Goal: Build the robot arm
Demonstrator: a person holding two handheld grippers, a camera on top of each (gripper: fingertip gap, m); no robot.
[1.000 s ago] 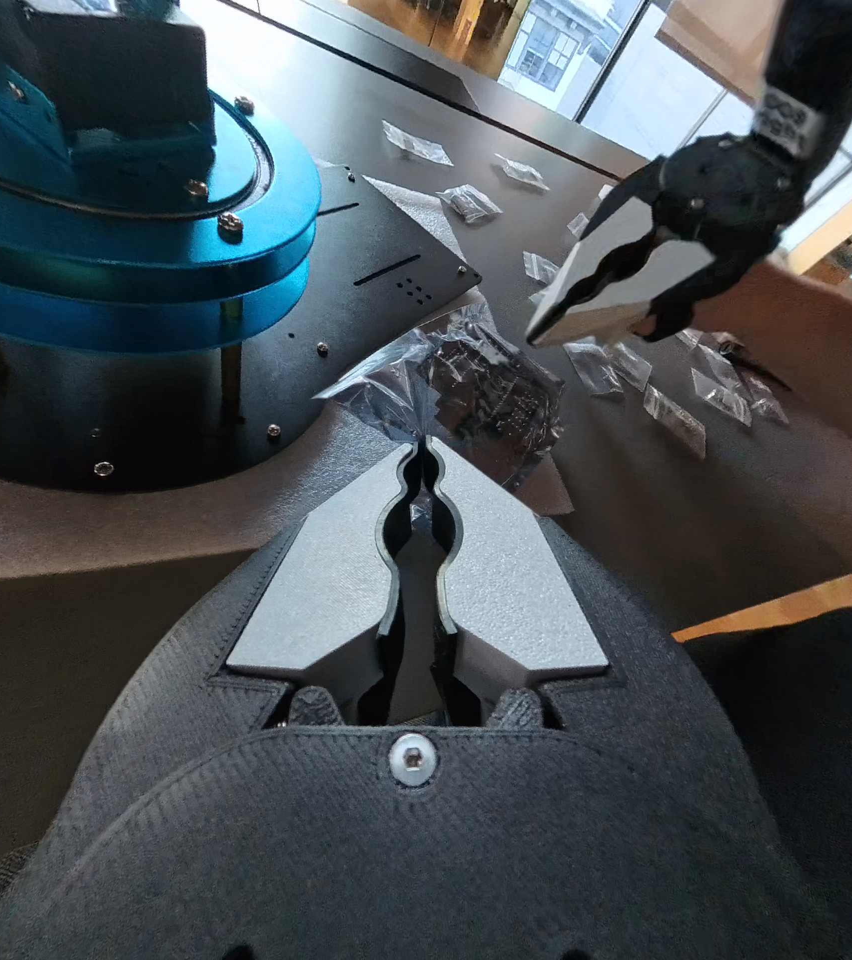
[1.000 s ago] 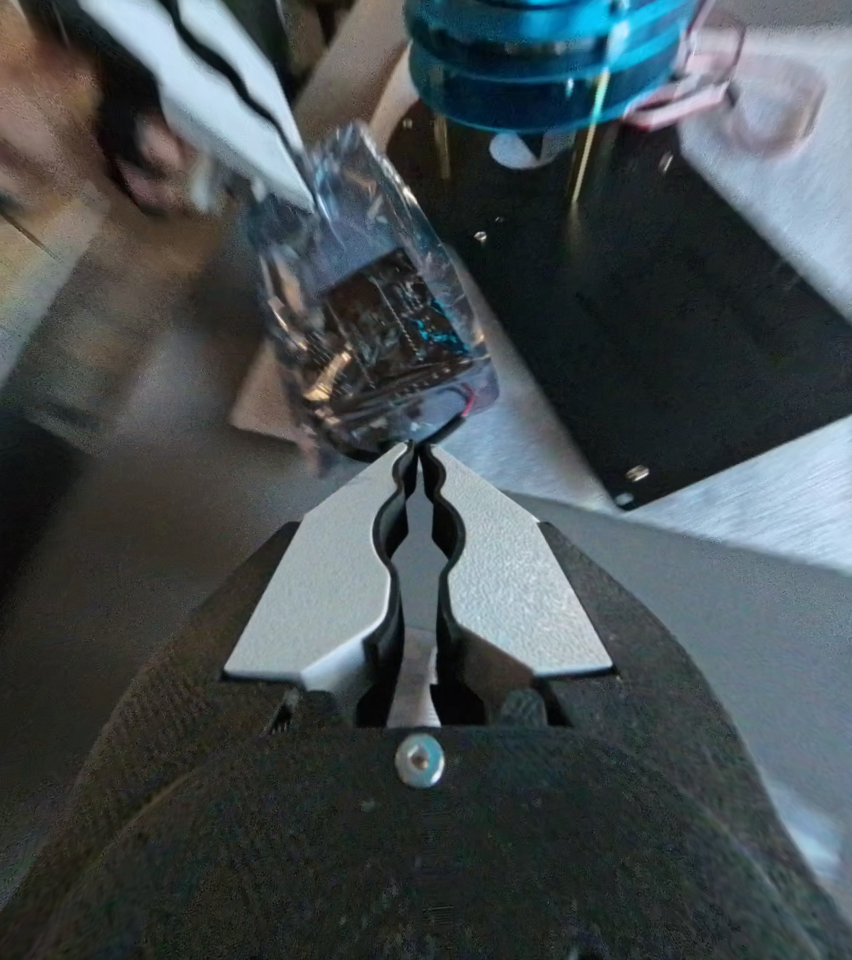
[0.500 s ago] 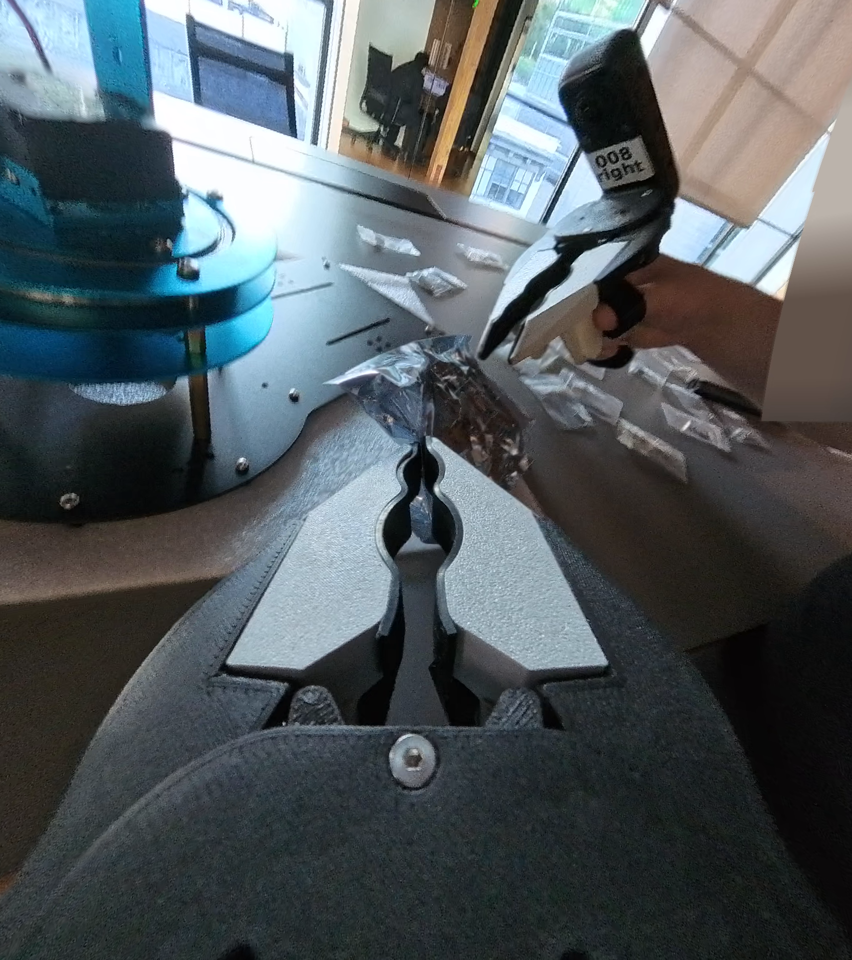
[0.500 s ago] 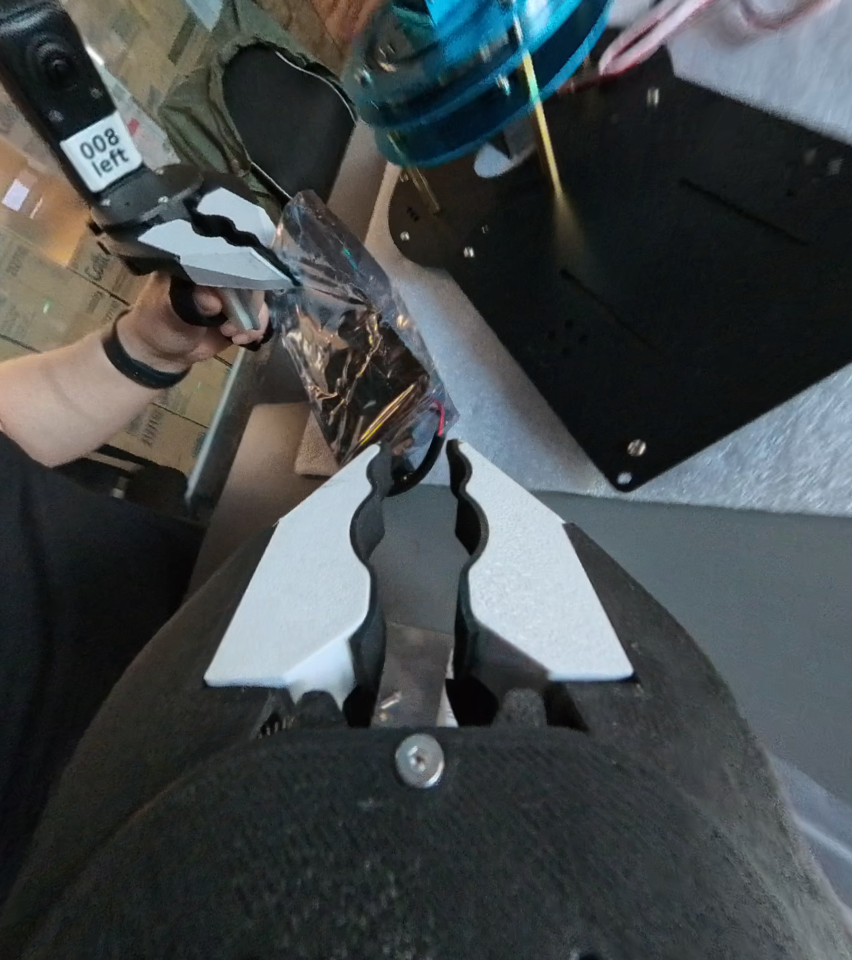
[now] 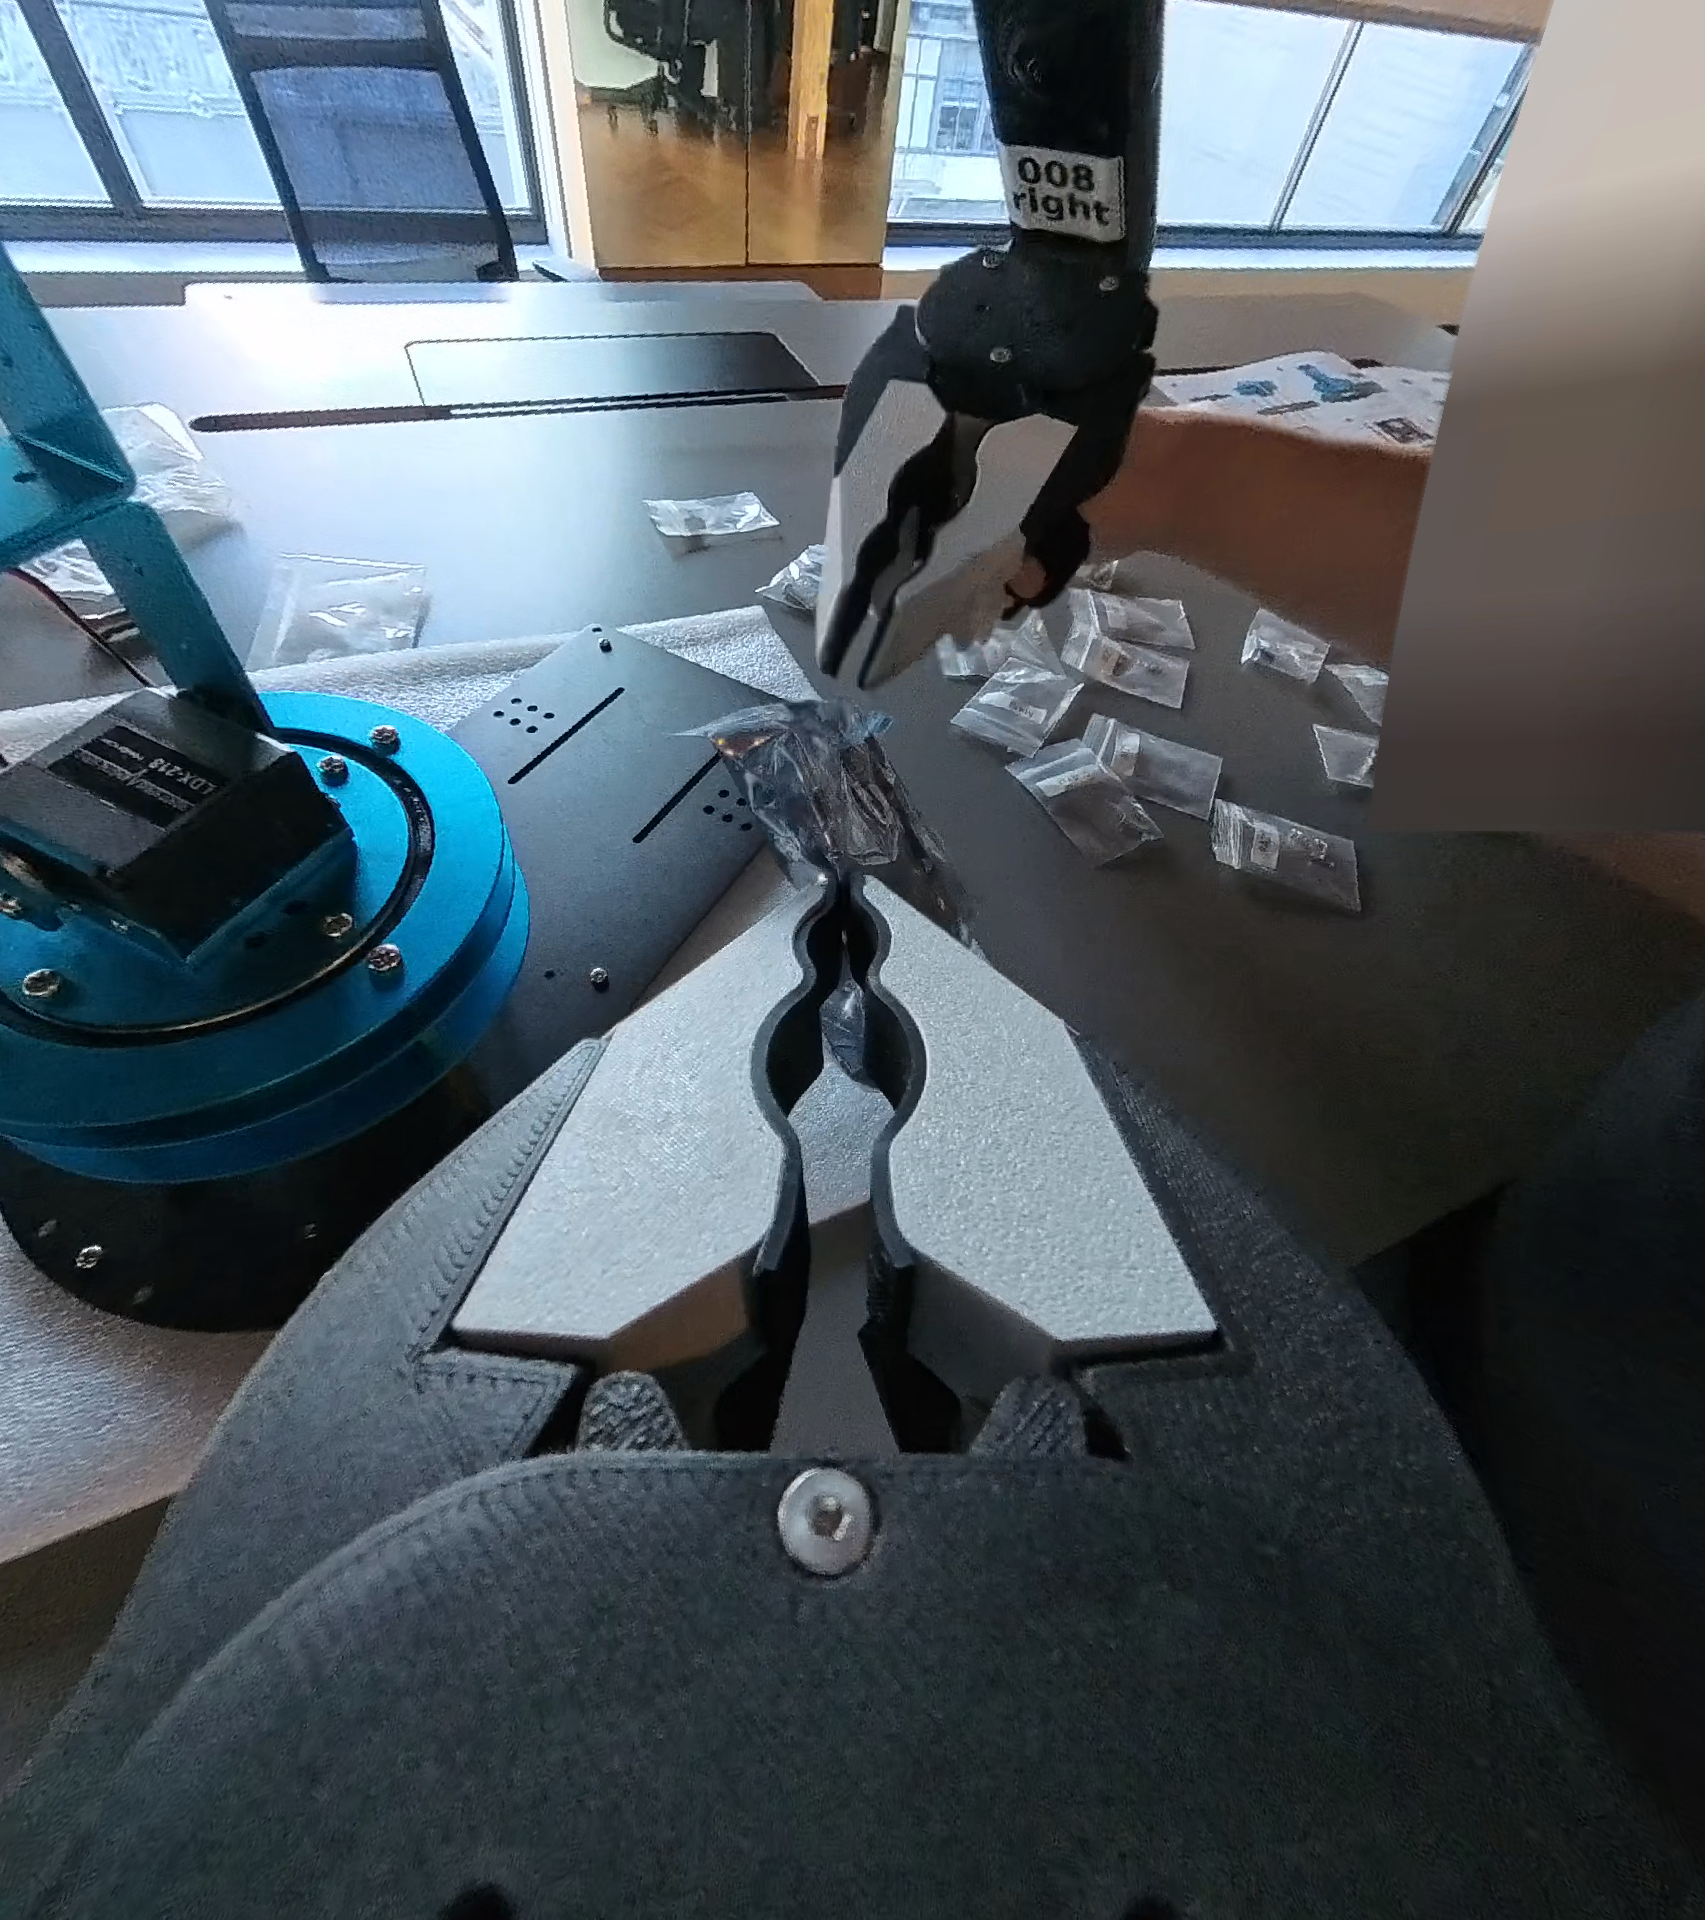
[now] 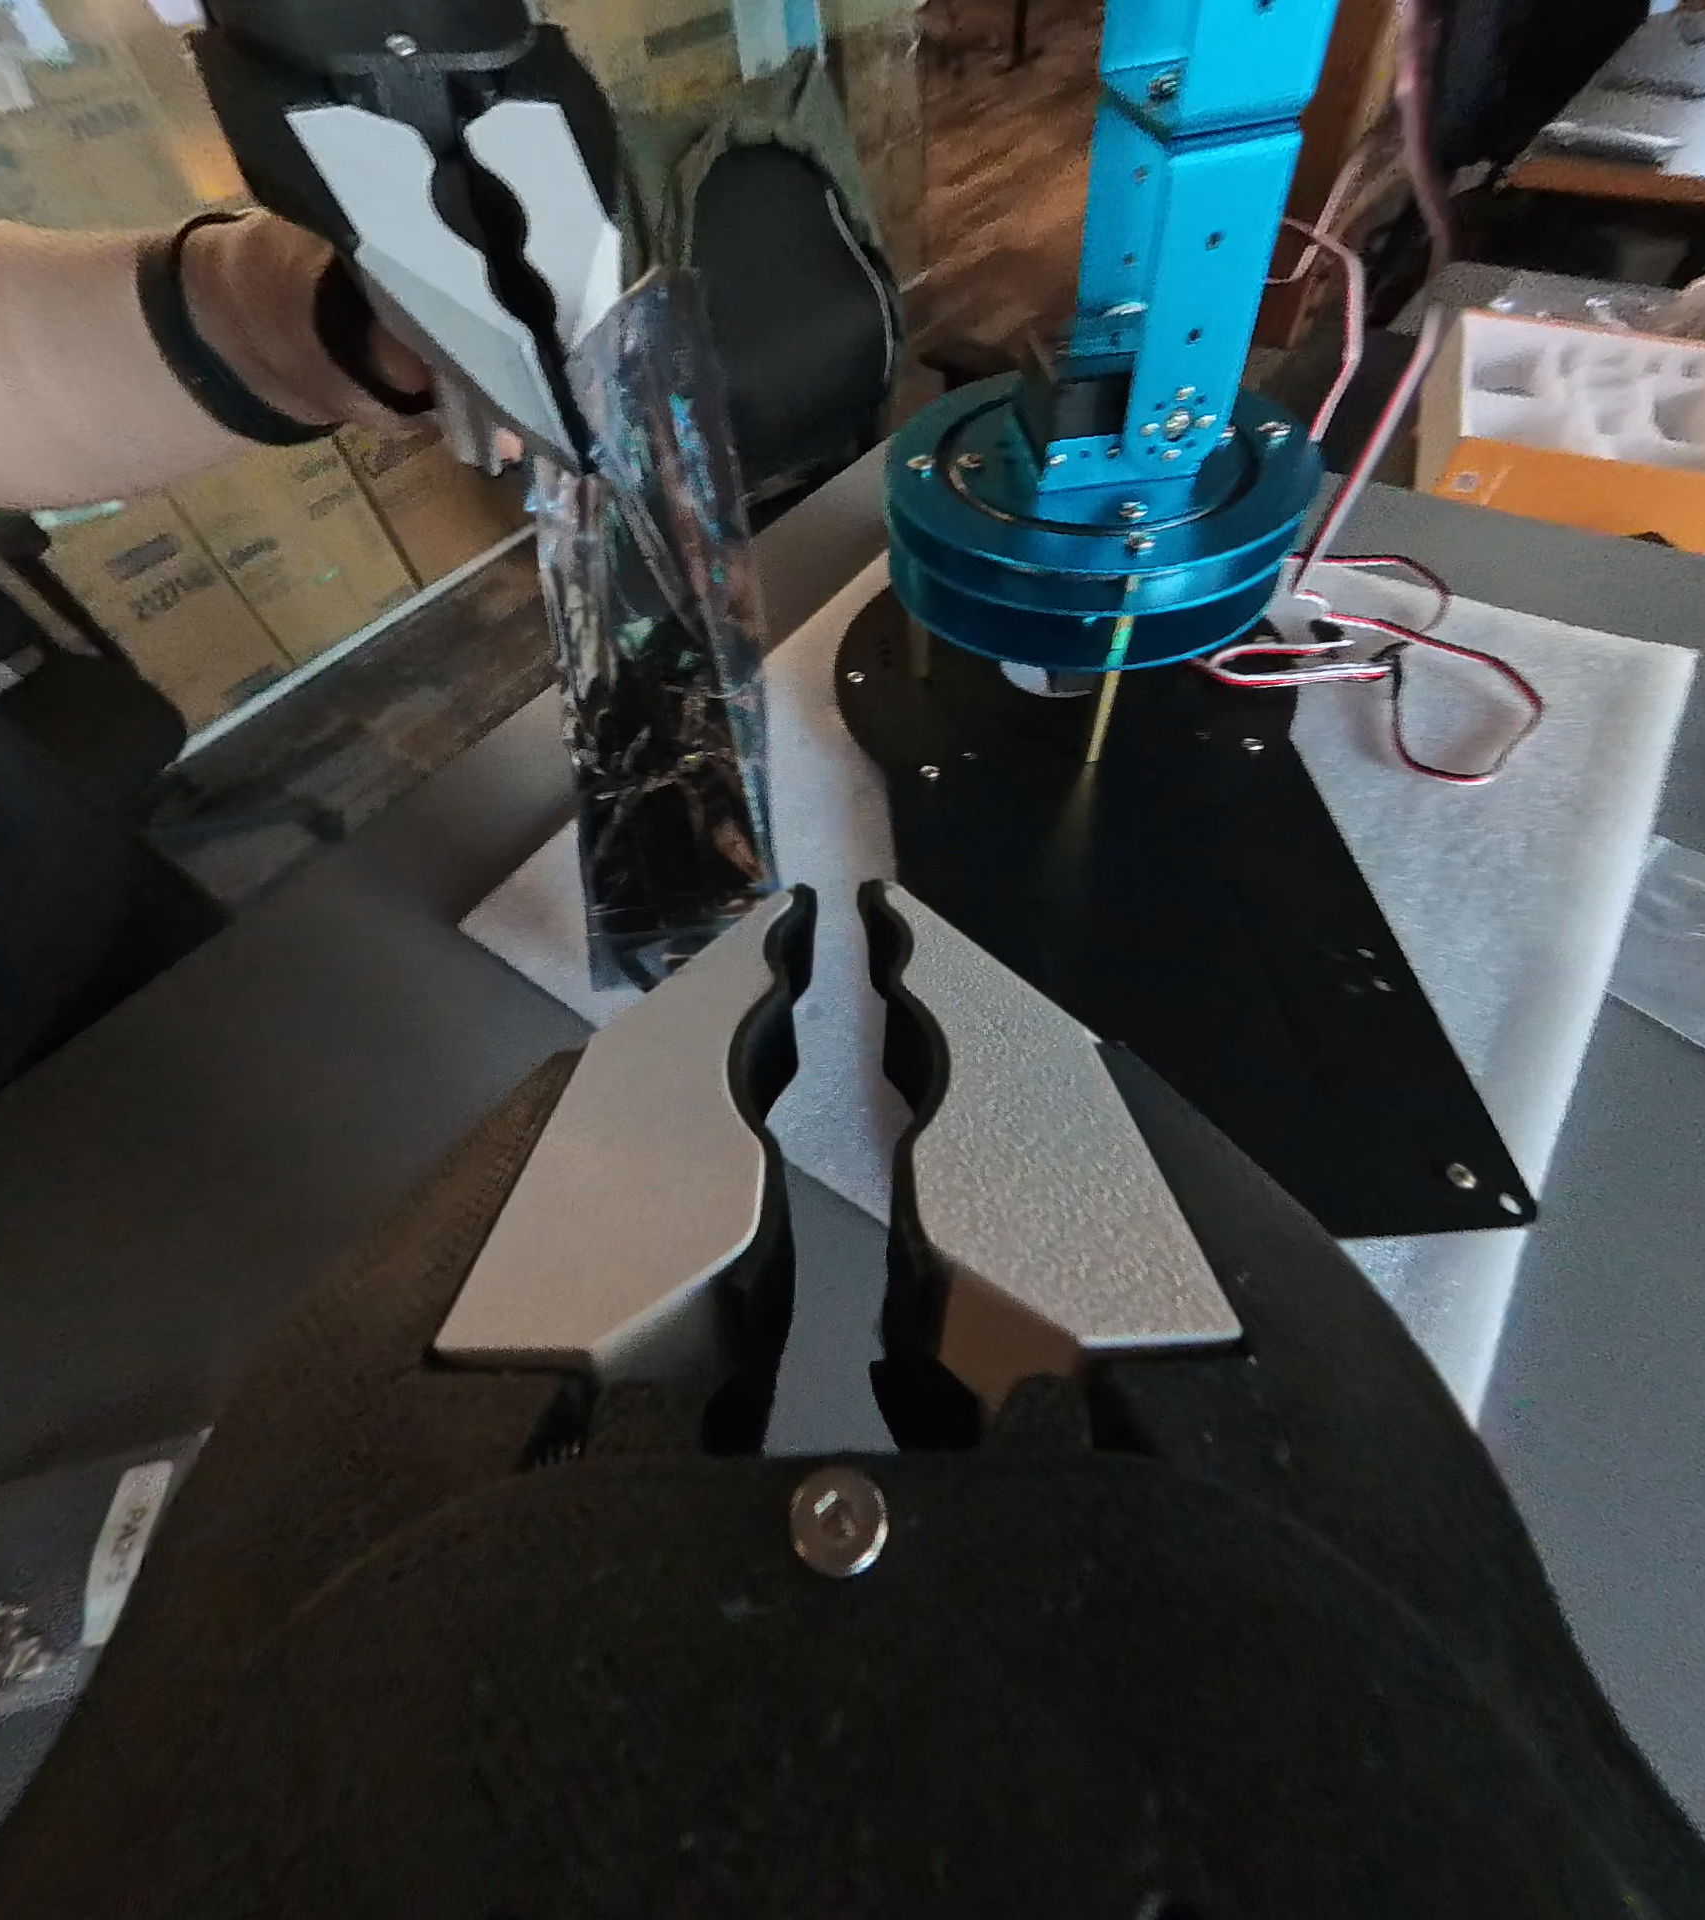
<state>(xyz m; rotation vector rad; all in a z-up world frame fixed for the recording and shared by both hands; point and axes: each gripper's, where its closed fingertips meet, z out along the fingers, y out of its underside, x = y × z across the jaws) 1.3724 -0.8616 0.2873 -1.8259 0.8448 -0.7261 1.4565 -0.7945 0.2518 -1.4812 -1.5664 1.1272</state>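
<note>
Dark counter (image 5: 515,499) by the windows. At the left sits a blue servo base (image 5: 204,935) on its black plate (image 5: 619,748). The left tool (image 5: 843,894) pinches a shiny foil bag (image 5: 827,790) by one edge, held up off the counter. A second ago the right tool (image 5: 853,665) was shut at the bag; now it's slightly parted, empty, just beside it. It has a white sticker (image 5: 1061,187), and small clear bags (image 5: 1118,769) with labels lie further right.

Legible markings, content not reproduced:

- White printed label (image 5: 1063,190) on the black handle of the right gripper (image 5: 853,665).
- White lettering on the black servo block (image 5: 152,805) in the blue turntable.
- Label strip on a small clear plastic bag (image 6: 48,1590).
- Print on stacked cardboard boxes (image 6: 235,571), blurred.
</note>
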